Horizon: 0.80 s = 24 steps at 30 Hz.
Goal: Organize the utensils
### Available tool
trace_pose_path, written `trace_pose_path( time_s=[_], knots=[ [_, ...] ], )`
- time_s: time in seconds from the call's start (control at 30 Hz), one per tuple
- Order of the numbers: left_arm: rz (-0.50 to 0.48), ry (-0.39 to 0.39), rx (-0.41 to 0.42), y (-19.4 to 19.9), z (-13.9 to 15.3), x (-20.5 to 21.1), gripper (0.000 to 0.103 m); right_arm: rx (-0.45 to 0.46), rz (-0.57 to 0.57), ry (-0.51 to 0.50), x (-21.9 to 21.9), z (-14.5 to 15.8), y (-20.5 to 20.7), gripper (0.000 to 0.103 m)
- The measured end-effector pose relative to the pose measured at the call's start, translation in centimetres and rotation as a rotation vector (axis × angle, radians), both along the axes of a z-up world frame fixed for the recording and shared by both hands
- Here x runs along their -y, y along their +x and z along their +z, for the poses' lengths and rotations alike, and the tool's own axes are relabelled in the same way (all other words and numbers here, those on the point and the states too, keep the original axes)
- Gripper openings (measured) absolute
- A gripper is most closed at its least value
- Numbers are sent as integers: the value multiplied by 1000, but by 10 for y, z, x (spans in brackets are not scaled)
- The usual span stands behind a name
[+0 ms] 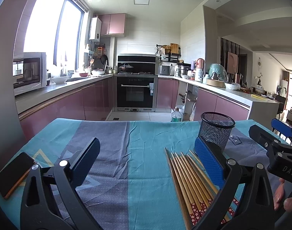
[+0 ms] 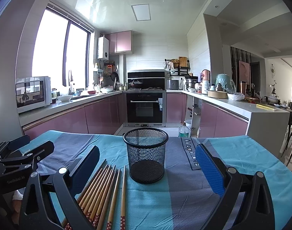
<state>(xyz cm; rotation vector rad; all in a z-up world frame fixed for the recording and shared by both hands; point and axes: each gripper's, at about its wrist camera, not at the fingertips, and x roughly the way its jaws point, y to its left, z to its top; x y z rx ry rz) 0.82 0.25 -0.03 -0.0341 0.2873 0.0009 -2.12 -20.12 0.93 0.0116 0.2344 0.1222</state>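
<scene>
A bundle of wooden chopsticks (image 1: 192, 184) is laid flat on the worktop (image 1: 146, 153), which is covered with a teal and grey-blue striped cloth (image 2: 184, 201). The red flower-patterned ends are pointed toward the cameras and the tips are fanned out toward the black mesh cup (image 2: 146, 155). The cup is stood upright just past those tips, a bit to the right of them, and nothing can be seen inside it.

The left gripper (image 1: 146, 164) is held low over the cloth with its jaws spread wide and nothing between them. Its right finger (image 1: 209, 163) is seen right at the edge of the chopstick pile, though actual contact can't be made out. The right gripper (image 2: 147, 168) is likewise wide apart and empty, with the cup framed between its fingers and the chopsticks lined up beside its left finger (image 2: 84, 168).

Each gripper is caught at the edge of the other's view, so they're held side by side, near each other. A dark phone (image 1: 13, 174) is lying at the left edge of the worktop. A kitchen with pink cabinets (image 2: 103, 113) and a black oven (image 2: 145, 107) is seen behind.
</scene>
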Motion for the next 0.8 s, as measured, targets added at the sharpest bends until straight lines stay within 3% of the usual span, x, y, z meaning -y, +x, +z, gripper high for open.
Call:
trace_pose_path(
  time_s=[0.43,0.7,0.8],
  knots=[
    [-14,12,-45,6,-2,2,97,-92,41,-19,0,-11,14,97],
    [-33,24,-96,15,-6,2,97,-239,93,-49,-6,-23,32,95],
    [-48,30,-127,20,-8,3,97,-319,118,-71,-9,-31,42,88]
  ],
)
